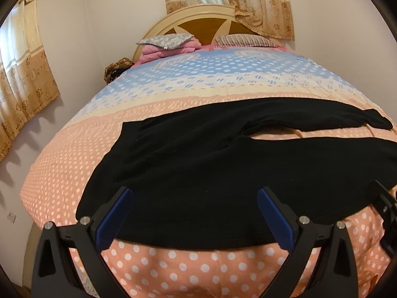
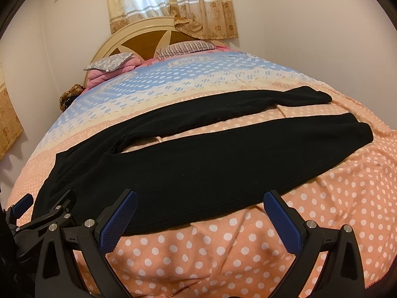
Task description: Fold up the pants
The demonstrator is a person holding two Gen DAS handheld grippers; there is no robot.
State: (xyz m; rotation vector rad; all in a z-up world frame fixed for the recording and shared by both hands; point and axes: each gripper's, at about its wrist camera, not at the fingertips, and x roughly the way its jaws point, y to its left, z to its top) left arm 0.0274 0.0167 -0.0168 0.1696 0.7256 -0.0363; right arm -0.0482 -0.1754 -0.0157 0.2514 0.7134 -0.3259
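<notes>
Bare bedspread (image 2: 223, 255) lies open before the pants (image 2: 198, 173); pillows (image 2: 186, 47) stand far off.

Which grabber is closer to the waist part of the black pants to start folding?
Left. The left gripper hangs open over the pants near the waistband; the right gripper faces the leg.
</notes>
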